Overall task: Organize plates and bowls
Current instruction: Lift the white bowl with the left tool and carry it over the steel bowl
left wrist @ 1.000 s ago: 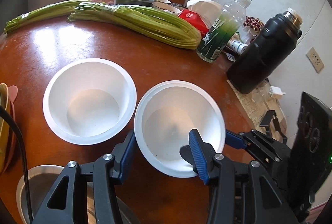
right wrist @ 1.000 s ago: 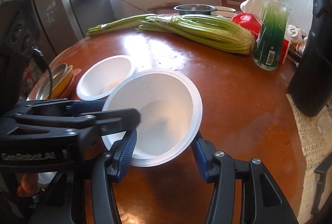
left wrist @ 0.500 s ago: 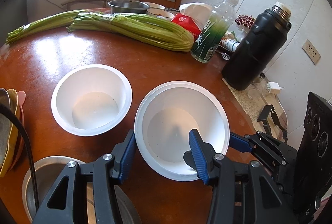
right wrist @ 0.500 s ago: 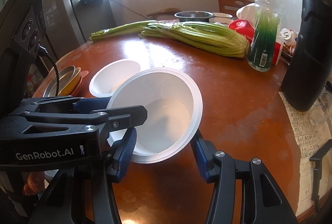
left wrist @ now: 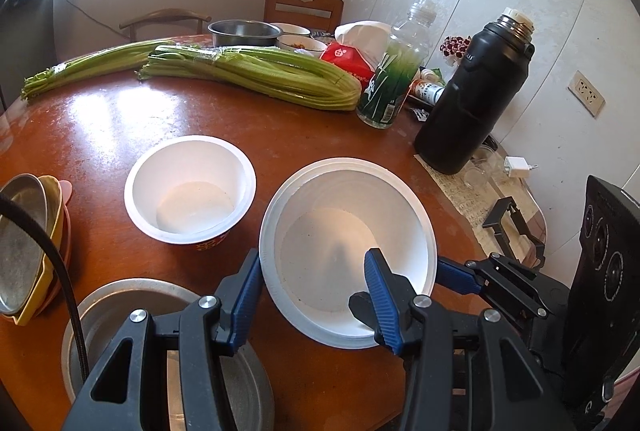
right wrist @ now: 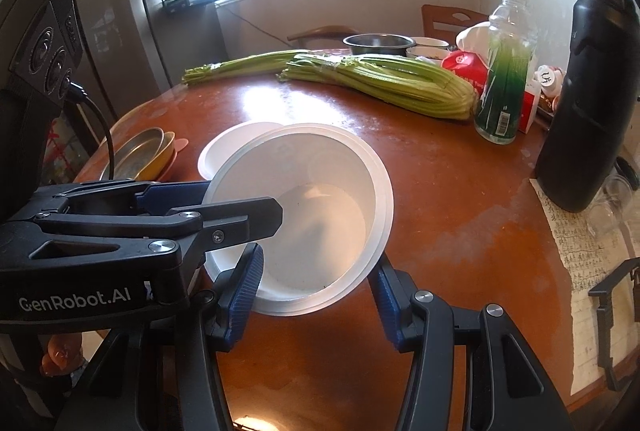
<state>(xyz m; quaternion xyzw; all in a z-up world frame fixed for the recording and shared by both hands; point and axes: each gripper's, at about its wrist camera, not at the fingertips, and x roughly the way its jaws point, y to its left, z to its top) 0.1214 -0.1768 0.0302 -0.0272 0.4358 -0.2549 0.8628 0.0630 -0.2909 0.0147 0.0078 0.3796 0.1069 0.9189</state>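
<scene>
A white foam bowl (left wrist: 348, 243) hangs tilted above the brown round table (left wrist: 100, 119). My left gripper (left wrist: 312, 295) grips its near rim, one finger inside and one outside. My right gripper (right wrist: 316, 291) clasps the same bowl (right wrist: 320, 215) from below, its fingers on the outer wall. A second white bowl (left wrist: 190, 187) stands on the table to the left, partly hidden behind the held bowl in the right wrist view (right wrist: 224, 147). A metal bowl (left wrist: 132, 315) sits under my left gripper.
A stack of metal, yellow and pink plates (left wrist: 28, 243) lies at the left edge. Celery bunches (left wrist: 256, 75), a green bottle (left wrist: 396, 75), a black flask (left wrist: 476, 99) and a steel pot (left wrist: 244, 31) stand at the back. A paper mat (right wrist: 580, 247) lies right.
Both grippers have lifted the white bowl higher and drawn it back toward me. The second bowl and the plates now sit lower and farther in view.
</scene>
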